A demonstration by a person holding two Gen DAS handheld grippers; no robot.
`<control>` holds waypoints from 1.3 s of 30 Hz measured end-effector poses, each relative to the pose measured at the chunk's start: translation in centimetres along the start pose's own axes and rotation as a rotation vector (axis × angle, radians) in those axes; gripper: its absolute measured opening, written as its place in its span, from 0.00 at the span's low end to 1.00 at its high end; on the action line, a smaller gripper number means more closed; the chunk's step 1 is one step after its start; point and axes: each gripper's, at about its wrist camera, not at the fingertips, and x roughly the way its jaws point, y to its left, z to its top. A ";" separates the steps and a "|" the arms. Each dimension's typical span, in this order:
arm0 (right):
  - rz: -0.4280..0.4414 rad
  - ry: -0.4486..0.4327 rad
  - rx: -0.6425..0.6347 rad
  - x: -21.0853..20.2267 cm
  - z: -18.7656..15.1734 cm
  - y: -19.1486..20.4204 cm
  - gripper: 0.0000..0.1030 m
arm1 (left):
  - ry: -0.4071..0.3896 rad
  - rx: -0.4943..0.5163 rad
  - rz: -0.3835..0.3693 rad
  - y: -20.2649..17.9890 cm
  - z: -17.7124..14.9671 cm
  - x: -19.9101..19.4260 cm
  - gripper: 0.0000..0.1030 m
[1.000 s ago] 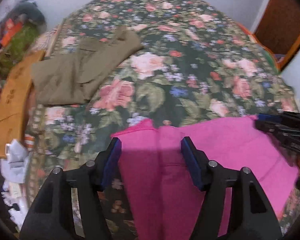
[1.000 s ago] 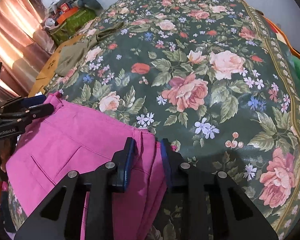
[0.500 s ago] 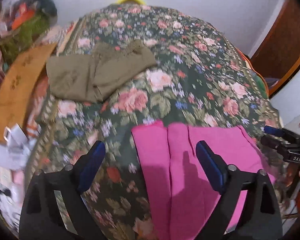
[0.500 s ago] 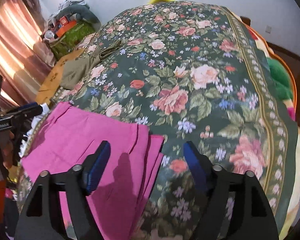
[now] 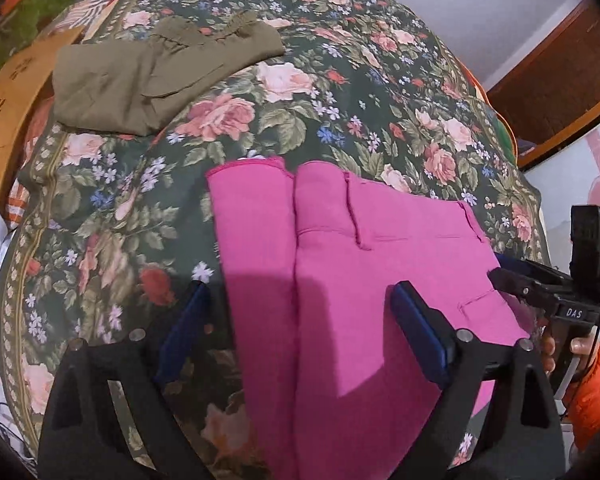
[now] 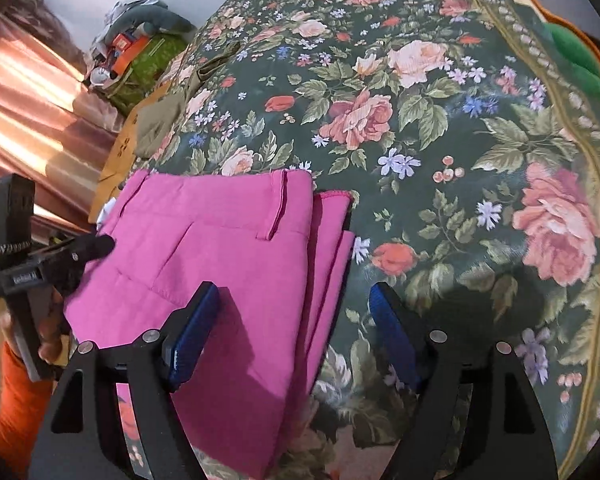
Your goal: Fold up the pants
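While my two grippers hang over the near edge of the bed [image 5: 340,92], both stand with jaws wide apart and grip nothing: my left gripper [image 5: 300,320] straddles the left side of the pink pants [image 5: 360,260], with one blue pad over the floral bedspread and the other over the pink cloth, and my right gripper [image 6: 292,320] straddles their right-hand folded edge, one pad above the pink fabric and the other above the bedspread. I count one pair of pink pants, lying folded flat in several layers at the near edge of the bed, between my two grippers. From the left wrist camera I can read "DAS" in white on the side of my right gripper, held by a hand [image 5: 560,350] in one orange sleeve [image 5: 592,396]; the white lettering on my left gripper in the right wrist view is too blurred to read. Farther off, one olive-green garment [image 5: 152,76] lies folded near the bed's far left side, well apart from the pink pants. Beyond it, one heap of clutter [image 6: 140,52] sits beside the pink curtain [image 6: 32,92].
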 end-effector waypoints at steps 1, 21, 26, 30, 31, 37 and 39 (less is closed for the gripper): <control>0.001 0.002 -0.008 0.2 0.1 0.2 0.74 | 0.004 0.005 -0.008 -0.2 0.1 0.2 0.90; -0.019 -0.084 -0.110 -1.0 1.2 3.0 0.11 | -0.114 0.116 0.011 -2.3 0.5 -2.7 0.19; -0.031 -0.151 -0.188 -2.6 2.6 5.6 0.10 | -0.193 0.171 0.074 -2.9 1.2 -5.2 0.17; -0.031 -0.215 -0.233 -3.6 4.7 7.9 0.10 | -0.255 0.186 0.110 -2.3 2.5 -7.4 0.16; -0.027 -0.231 -0.241 -3.7 5.4 8.6 0.10 | -0.276 0.184 0.118 -1.9 3.0 -8.1 0.16; -0.014 -0.301 -0.300 -3.9 9.4 12.3 0.10 | -0.373 0.162 0.178 0.6 6.6 -11.1 0.16; -0.013 -0.321 -0.323 -3.7 10.6 13.4 0.10 | -0.392 0.148 0.195 1.6 7.8 -11.5 0.16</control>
